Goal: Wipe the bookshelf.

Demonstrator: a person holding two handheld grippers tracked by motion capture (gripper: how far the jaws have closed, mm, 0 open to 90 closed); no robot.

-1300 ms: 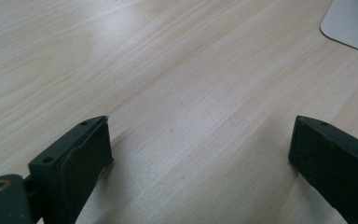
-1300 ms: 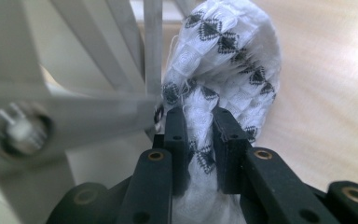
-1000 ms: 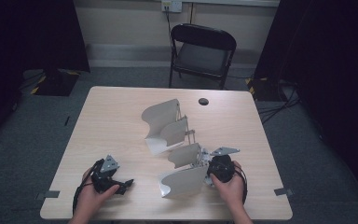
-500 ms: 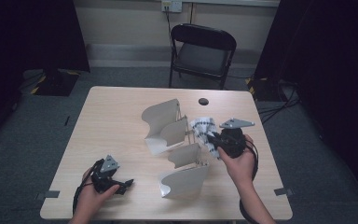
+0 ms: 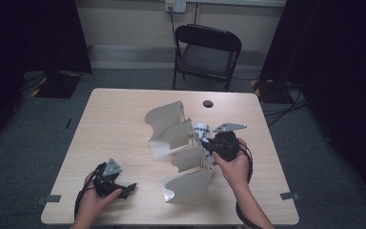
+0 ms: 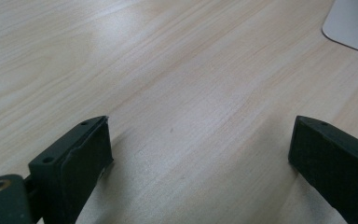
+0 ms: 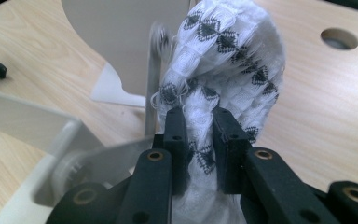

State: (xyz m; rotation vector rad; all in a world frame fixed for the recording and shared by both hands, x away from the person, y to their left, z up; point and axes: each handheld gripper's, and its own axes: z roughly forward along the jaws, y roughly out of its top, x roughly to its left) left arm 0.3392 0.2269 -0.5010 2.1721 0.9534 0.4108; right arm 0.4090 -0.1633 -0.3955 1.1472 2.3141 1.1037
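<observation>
Now the right gripper, jaws clamped on the white cloth with black diamond pattern, has lifted it beside the white curved-panel rack, while the left gripper rests open.

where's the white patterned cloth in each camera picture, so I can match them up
High view: the white patterned cloth sits right of centre, at the right gripper.
Left gripper view: not in it.
Right gripper view: cloth at centre, pinched between the jaws.
Shared landmark: the round hole in the table.
</observation>
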